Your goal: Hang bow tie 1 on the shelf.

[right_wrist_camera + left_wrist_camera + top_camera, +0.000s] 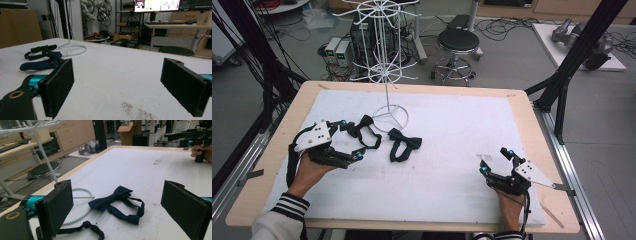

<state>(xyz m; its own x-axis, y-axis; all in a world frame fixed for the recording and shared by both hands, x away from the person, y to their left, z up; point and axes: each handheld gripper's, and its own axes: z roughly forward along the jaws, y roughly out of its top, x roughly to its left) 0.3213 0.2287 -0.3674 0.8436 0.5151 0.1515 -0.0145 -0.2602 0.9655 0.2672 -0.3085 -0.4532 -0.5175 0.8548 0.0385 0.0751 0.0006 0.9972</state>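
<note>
Jaws on both tools stand spread wide with nothing between them. At the left of the high view the left gripper [351, 141] hovers low over the white worktop [452, 130], its open jaws bracketing the strap of the black bow tie [365, 131] nearest it; that looks like a line-up for a pinch, though I cannot tell whether a pad already touches the cloth. Its own camera looks past that strap to the navy bow tie [117, 202], which lies flat in mid-frame with its band looped out to the right. At the lower right of the high view the right gripper [498, 162] rests on the worktop, well apart from both ties, seemingly parked while the other hand works.

Just behind the ties, toward the top centre of the frame, stands the white wire rack [386, 60], its ring base [391, 119] lying close to the black tie. To my eye those thin arms are where the ties would hang, and the base ring could snag a strap on the lift. Beyond the worktop a stool [458, 50] sits clear of everything.
</note>
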